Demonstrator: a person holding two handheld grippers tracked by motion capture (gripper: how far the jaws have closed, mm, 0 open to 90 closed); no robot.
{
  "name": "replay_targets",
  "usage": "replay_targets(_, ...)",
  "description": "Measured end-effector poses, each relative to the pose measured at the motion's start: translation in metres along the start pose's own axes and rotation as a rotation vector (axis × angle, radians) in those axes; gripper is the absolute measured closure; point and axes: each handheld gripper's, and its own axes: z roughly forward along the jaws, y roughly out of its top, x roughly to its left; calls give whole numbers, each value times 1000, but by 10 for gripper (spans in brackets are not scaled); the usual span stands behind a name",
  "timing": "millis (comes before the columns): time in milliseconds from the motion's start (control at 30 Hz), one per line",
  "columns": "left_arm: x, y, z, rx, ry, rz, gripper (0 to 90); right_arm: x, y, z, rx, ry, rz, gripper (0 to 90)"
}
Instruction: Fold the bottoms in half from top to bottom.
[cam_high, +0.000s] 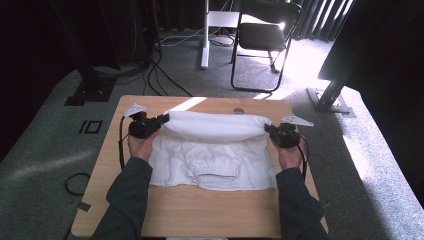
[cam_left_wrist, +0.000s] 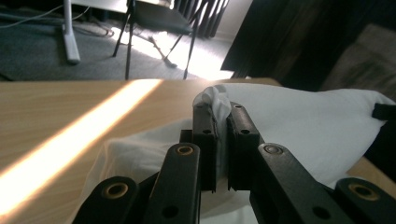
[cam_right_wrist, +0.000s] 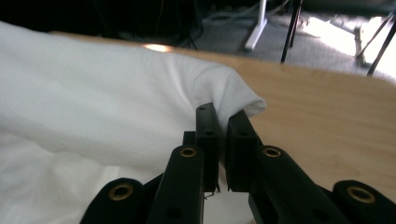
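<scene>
You sit at a wooden table (cam_high: 200, 210) with a gripper in each hand, and a white cloth (cam_high: 212, 150) lies across the middle of it. Your left gripper (cam_high: 162, 120) is clenched on the cloth's far left corner; in the left gripper view a tuft of white fabric (cam_left_wrist: 215, 100) pokes up between the closed jaws. Your right gripper (cam_high: 269, 128) grasps the far right corner the same way, its jaws pinched on a fold. The far edge of the cloth is raised between the two grippers in a rounded roll, while the near part rests flat on the table, with a ribbed band (cam_high: 216, 169) showing. A black chair (cam_high: 265, 35) stands on the grey carpet beyond. No brand, label or writing can be read anywhere.
</scene>
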Motion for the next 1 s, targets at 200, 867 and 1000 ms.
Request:
replay_targets(200,-19,11,-27,-52,-53,31,855,6,11,-28,-97,5,1,860)
replay_targets(867,-27,-118,-66,200,-48,-41,602,28,-114,-60,141,78,-34,646)
replay_targets(1000,-38,-87,-70,130,-27,1,556,31,-88,-68,37,65,-41,471)
